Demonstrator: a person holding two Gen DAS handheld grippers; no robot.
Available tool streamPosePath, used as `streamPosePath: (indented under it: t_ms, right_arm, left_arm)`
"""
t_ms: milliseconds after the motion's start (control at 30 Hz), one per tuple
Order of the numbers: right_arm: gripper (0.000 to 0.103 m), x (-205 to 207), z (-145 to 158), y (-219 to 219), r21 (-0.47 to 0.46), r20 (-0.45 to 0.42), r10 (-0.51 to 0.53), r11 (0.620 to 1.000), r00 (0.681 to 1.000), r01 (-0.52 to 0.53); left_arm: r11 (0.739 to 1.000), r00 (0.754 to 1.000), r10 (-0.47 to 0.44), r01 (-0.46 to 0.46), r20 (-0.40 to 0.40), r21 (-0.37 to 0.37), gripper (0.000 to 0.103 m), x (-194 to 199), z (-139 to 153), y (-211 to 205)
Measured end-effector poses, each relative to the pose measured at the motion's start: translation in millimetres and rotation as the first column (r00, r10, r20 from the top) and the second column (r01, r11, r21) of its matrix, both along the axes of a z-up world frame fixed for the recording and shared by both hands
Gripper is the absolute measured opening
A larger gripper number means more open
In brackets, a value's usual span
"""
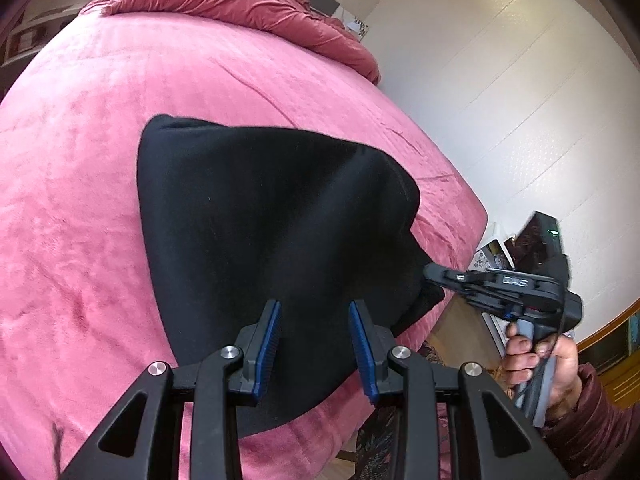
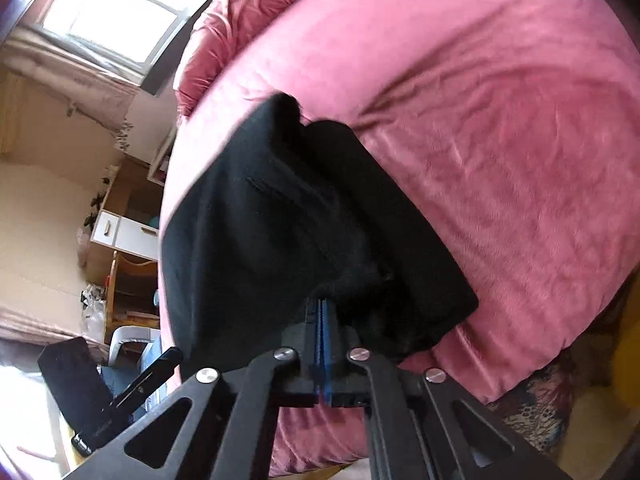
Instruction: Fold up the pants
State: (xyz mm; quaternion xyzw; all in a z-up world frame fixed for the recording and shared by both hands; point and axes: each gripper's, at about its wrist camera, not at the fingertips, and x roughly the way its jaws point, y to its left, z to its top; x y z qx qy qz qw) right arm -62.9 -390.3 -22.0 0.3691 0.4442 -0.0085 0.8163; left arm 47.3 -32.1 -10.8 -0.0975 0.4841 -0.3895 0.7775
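The black pants (image 1: 272,248) lie on the pink bed (image 1: 80,200), their right corner pinched in the closed right gripper (image 2: 323,312), while the left gripper (image 1: 314,320), jaws apart and empty, hovers directly over the near edge.

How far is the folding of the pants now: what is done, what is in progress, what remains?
Done: the black pants lie on the pink bed already doubled into a compact shape. In hand: the right hand-held gripper is shut on their near corner; the left hand-held gripper is open above them. Left: probably another fold, then smoothing.
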Motion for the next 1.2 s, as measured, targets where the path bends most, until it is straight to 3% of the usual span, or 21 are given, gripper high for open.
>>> streamPosePath:
  t_ms: [133, 200, 333, 400, 433, 467, 600, 667, 867, 1000, 1133, 1200]
  right_arm:
    - [0.0, -16, 28, -3, -0.033, 0.039, 0.043, 0.999, 0.998, -0.042]
    - [0.0, -21, 25, -4, 0.045, 0.037, 0.095, 0.994, 0.995, -0.097]
    - [0.009, -18, 9, -3, 0.084, 0.014, 0.081, 0.993, 0.997, -0.082]
    - [0.033, -10, -5, -5, 0.121, -0.028, 0.04, 0.992, 0.999, -0.036]
    - [0.05, -5, -13, -7, 0.133, -0.043, 0.013, 0.991, 0.999, -0.007]
    - [0.051, -3, -18, -9, 0.14, -0.046, -0.004, 0.99, 0.999, 0.01]
    - [0.043, 7, -25, -17, 0.114, -0.041, -0.081, 0.99, 0.996, 0.085]
    - [0.009, 12, -25, -17, 0.055, -0.051, -0.084, 0.995, 0.995, 0.087]
    - [0.008, -15, 2, -13, 0.017, -0.008, 0.016, 1.0, 1.0, -0.016]
    - [0.008, -25, -12, -12, -0.026, -0.075, 0.028, 0.999, 0.997, -0.03]
    - [0.009, -19, -18, -11, -0.032, -0.093, 0.036, 0.999, 0.995, -0.04]
    - [0.014, -19, -13, -11, -0.048, -0.089, 0.059, 0.997, 0.994, -0.063]
  left_arm:
    - [1.0, 1.0, 0.017, -0.017, -0.001, -0.007, 0.035, 4, 0, 7]
    - [1.0, 1.0, 0.028, -0.028, -0.01, -0.005, 0.035, 6, -3, 8]
    - [1.0, 0.999, 0.028, -0.028, -0.02, 0.002, 0.035, 5, -6, 6]
    - [1.0, 1.0, 0.024, -0.024, -0.012, 0.011, 0.035, 3, -5, 4]
    - [1.0, 1.0, 0.023, -0.023, -0.01, 0.012, 0.035, 3, -5, 2]
    - [1.0, 1.0, 0.025, -0.025, -0.007, 0.016, 0.035, 2, -5, 3]
    - [0.999, 0.999, 0.035, -0.035, -0.007, 0.026, 0.035, 1, -7, 3]
    - [0.999, 0.999, 0.043, -0.043, -0.015, 0.028, 0.035, 1, -10, 4]
    - [0.999, 0.999, 0.04, -0.04, 0.003, 0.02, 0.035, -3, -6, 9]
    - [0.999, 0.999, 0.04, -0.039, -0.02, 0.021, 0.035, 2, -13, 2]
    - [0.996, 1.0, 0.017, -0.016, -0.003, 0.091, 0.035, 2, -15, -9]
    - [0.994, 1.0, 0.016, -0.016, -0.002, 0.105, 0.035, 2, -16, -12]
